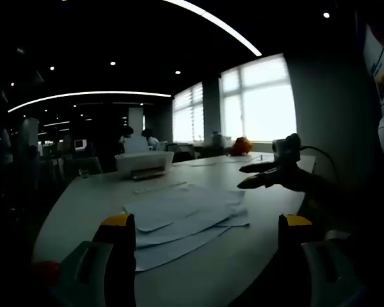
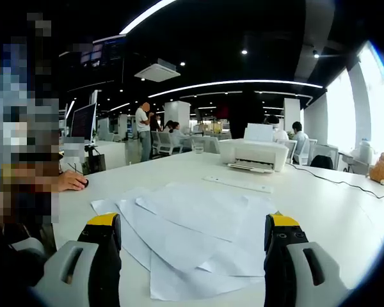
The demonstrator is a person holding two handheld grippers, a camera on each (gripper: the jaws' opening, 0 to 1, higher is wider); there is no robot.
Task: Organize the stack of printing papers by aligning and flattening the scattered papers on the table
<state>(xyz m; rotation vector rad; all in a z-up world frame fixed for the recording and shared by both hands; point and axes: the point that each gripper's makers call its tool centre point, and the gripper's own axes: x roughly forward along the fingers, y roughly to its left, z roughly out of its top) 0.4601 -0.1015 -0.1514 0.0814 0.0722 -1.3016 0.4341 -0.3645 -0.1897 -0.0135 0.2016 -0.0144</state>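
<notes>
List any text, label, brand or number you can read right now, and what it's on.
None can be read.
Papers: they look blank from both views.
Printer: no brand or label can be made out.
Poster at the right edge of the left gripper view: coloured print, too blurred to read.
Monitor at the left of the right gripper view: dark, nothing legible.

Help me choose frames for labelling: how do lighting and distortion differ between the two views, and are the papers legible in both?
Left gripper view: dark and backlit, bright windows blow out, the scattered papers read as dim grey, and the right gripper is near-silhouette. Right gripper view: evenly lit, papers and printer clear, with glare at the right edge. Both bend ceiling lights with fisheye curvature.
</notes>
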